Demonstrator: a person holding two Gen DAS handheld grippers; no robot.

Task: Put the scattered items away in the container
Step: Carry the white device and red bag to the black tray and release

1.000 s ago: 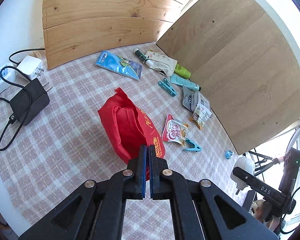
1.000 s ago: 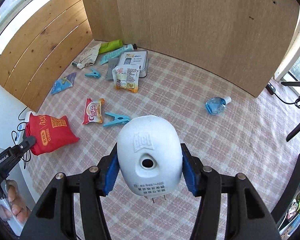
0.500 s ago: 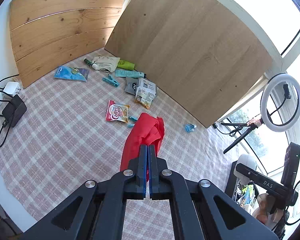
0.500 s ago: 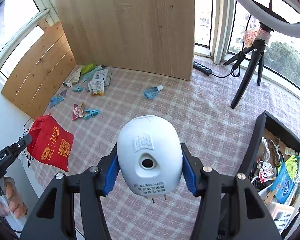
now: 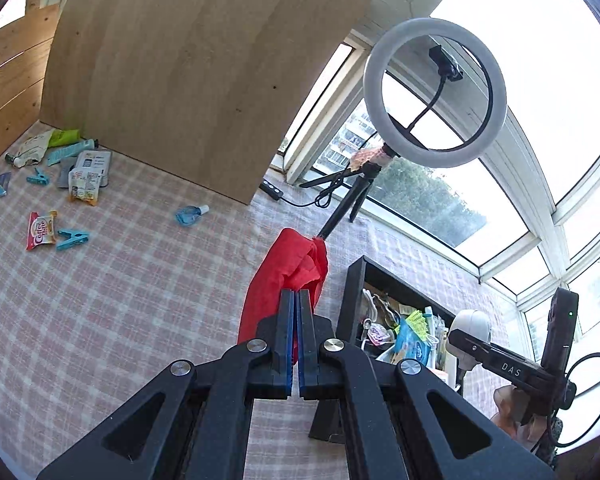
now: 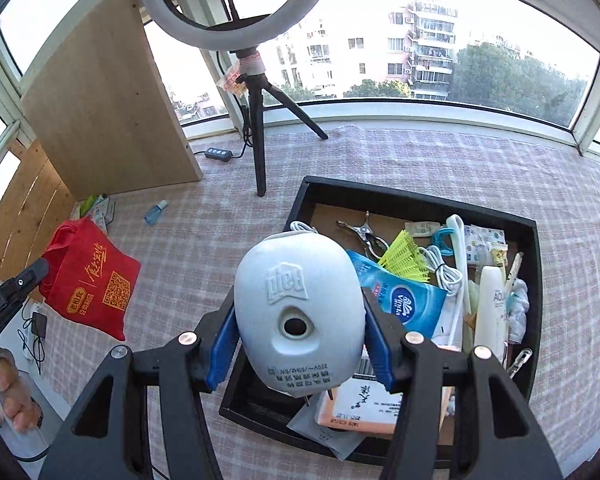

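My left gripper (image 5: 295, 308) is shut on a red cloth bag (image 5: 288, 276) and holds it in the air; the bag also shows at the left of the right wrist view (image 6: 90, 280). My right gripper (image 6: 300, 320) is shut on a white plug-in device (image 6: 298, 312) and holds it above the near left part of the black container (image 6: 416, 196), which is full of small items. The container shows in the left wrist view (image 5: 356, 280) just right of the bag. Scattered packets and clips (image 5: 56, 236) lie far left on the checked cloth.
A ring light on a tripod (image 6: 256, 120) stands behind the container. A wooden board (image 5: 180, 80) stands at the back left, with a small blue bottle (image 5: 190, 214) near it. A power strip (image 6: 218, 154) and cables lie by the window.
Both grippers have swung right, away from the scattered items. The red bag now hangs next to the container and the white device is over it. Both grips are unchanged.
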